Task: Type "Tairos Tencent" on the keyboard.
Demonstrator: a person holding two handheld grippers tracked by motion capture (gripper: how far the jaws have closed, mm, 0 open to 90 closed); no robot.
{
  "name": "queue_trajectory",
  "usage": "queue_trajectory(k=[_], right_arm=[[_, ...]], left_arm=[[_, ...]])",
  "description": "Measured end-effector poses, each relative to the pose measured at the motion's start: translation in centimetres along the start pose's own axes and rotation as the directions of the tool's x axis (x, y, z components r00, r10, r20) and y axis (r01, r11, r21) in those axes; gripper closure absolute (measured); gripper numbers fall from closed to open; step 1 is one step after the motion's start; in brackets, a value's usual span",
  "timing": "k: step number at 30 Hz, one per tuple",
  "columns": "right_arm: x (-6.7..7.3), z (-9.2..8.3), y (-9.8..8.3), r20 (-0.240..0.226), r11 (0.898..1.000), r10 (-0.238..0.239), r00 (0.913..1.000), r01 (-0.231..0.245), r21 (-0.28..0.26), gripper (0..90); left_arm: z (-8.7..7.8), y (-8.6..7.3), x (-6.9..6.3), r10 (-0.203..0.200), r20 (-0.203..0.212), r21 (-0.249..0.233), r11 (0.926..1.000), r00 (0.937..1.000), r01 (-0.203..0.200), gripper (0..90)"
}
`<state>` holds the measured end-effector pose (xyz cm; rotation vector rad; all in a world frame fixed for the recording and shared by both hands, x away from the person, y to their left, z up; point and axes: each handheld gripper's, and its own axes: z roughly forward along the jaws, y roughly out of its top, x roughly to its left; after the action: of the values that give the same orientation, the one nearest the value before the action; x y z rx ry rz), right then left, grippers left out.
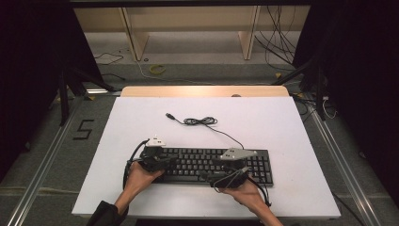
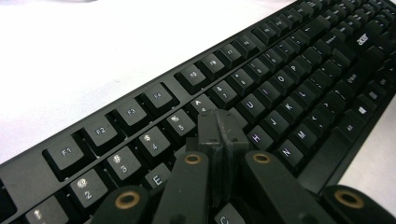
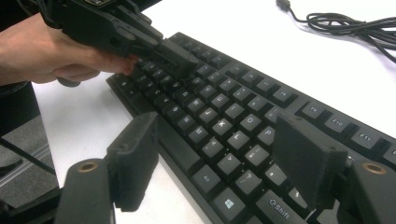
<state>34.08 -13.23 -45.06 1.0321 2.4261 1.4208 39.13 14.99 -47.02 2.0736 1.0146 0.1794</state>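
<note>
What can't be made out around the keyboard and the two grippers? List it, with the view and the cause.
- Keys under the shut left gripper: left gripper view, covered by its jaws.
- Keyboard key legends: high view, too small.
- Whether the left gripper presses a key: right gripper view, the tips hide the contact.
- Keyboard's near right corner: right gripper view, behind the open right gripper.
- Cable far end: right gripper view, cut by the edge.

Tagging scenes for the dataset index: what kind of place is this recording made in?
Most likely a lab or recording rig, not an office. A white board covers the table as a work surface, metal rails run along the floor, and loose cables lie by bare wooden shelving. A black keyboard is the only prop.
</note>
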Motion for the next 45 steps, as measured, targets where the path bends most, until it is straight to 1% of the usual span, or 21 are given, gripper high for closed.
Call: queue_trajectory(k=[7, 17, 19, 20, 23, 24, 25, 27, 28, 38, 45], right_arm=[[0.0, -0.2, -0.2, 0.001, 1.0, -0.003, 1.0, 0.003, -0.005, 31.0], [0.1, -0.2, -0.4, 0.002, 1.0, -0.006, 1.0, 0.006, -0.001, 30.9], [0.1, -0.2, -0.4, 0.002, 1.0, -0.007, 1.0, 0.007, -0.001, 30.9], [0.1, -0.2, -0.4, 0.002, 1.0, -0.007, 1.0, 0.007, -0.001, 30.9], [0.1, -0.2, -0.4, 0.003, 1.0, -0.008, 1.0, 0.008, -0.001, 30.9], [0.1, -0.2, -0.4, 0.003, 1.0, -0.008, 1.0, 0.008, -0.001, 30.9], [0.1, -0.2, -0.4, 0.004, 1.0, -0.009, 1.0, 0.009, -0.002, 31.0], [0.1, -0.2, -0.4, 0.005, 1.0, -0.009, 0.9999, 0.009, -0.004, 31.0], [0.1, -0.2, -0.4, 0.004, 1.0, -0.008, 1.0, 0.008, -0.006, 31.0], [0.0, -0.3, -0.4, 0.008, 1.0, -0.007, 0.9999, 0.007, -0.006, 31.0], [0.0, -0.3, -0.4, 0.008, 1.0, -0.007, 0.9999, 0.007, -0.007, 31.0]], left_arm=[[0.6, 0.2, 0.0, 0.001, -0.002, 0.009, 1.0, 1.0, -0.001, 89.3], [0.9, 0.3, 0.0, -0.003, 0.001, 0.01, 0.9999, 1.0, 0.003, 89.3], [0.9, 0.3, 0.0, 0.006, -0.002, 0.022, 0.9997, 1.0, -0.006, 89.3], [1.0, 0.3, 0.0, 0.007, -0.003, 0.02, 0.9998, 1.0, -0.007, 89.3], [1.1, 0.3, 0.0, -0.002, -0.004, 0.024, 0.9997, 1.0, 0.002, 89.4], [1.2, 0.2, 0.0, 0.005, -0.009, 0.033, 0.9995, 0.9999, -0.004, 89.4], [1.3, 0.1, 0.0, -0.006, -0.004, 0.024, 0.9997, 1.0, 0.006, 89.5], [1.3, 0.1, 0.1, -0.009, -0.003, 0.027, 0.9996, 1.0, 0.009, 89.5], [1.2, 0.1, 0.0, -0.002, -0.004, 0.03, 0.9995, 1.0, 0.003, 89.6], [1.1, 0.1, -0.1, -0.003, -0.01, 0.022, 0.9997, 0.9999, 0.004, 89.3], [0.6, 0.4, -0.1, -0.006, 0.001, 0.014, 0.9999, 1.0, 0.006, 86.8]])
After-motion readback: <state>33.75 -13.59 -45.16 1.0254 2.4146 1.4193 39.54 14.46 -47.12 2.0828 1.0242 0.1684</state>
